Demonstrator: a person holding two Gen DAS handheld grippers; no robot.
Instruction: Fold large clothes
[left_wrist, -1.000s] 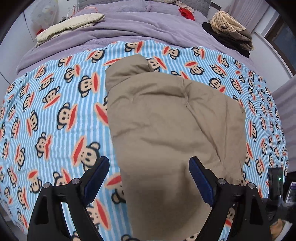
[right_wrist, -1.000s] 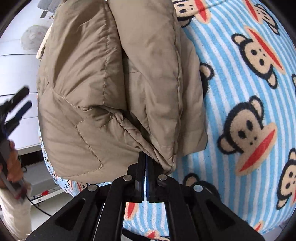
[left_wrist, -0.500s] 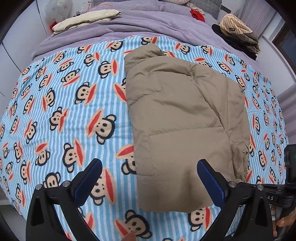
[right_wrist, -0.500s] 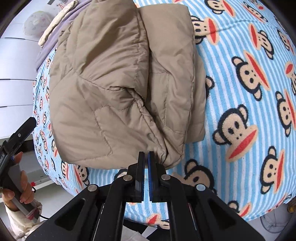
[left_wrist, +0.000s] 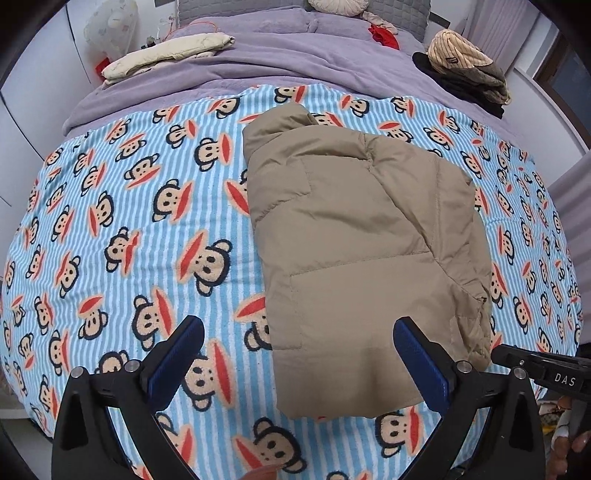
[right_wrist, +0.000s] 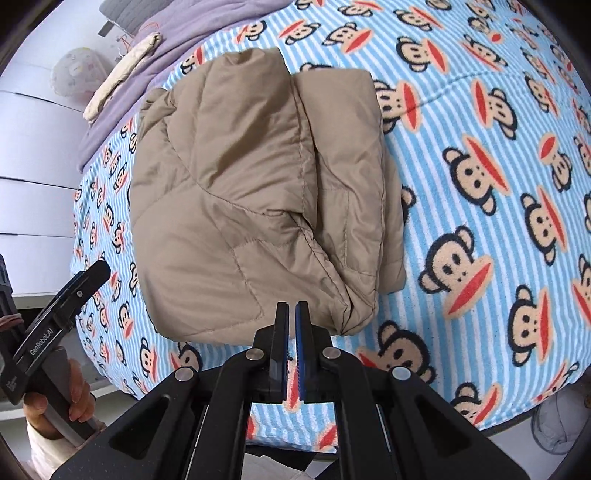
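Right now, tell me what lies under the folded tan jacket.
The tan jacket lies on the blue striped monkey-print blanket, which shows all around it. Whatever sits directly beneath the jacket is covered. Neither claw touches it.

One jacket (left_wrist: 354, 236); one blanket (left_wrist: 110, 229); two hand-held grippers.

Under me a blue-striped monkey-print blanket (left_wrist: 140, 229) covers the near end of the bed, and a purple blanket (left_wrist: 295, 55) covers the far end. At its far left corner I see a folded cream quilt (left_wrist: 166, 51); at the far right corner, a pile of dark and striped clothes (left_wrist: 465, 70). A red cloth (left_wrist: 384, 35) lies by the grey headboard (left_wrist: 399, 11).
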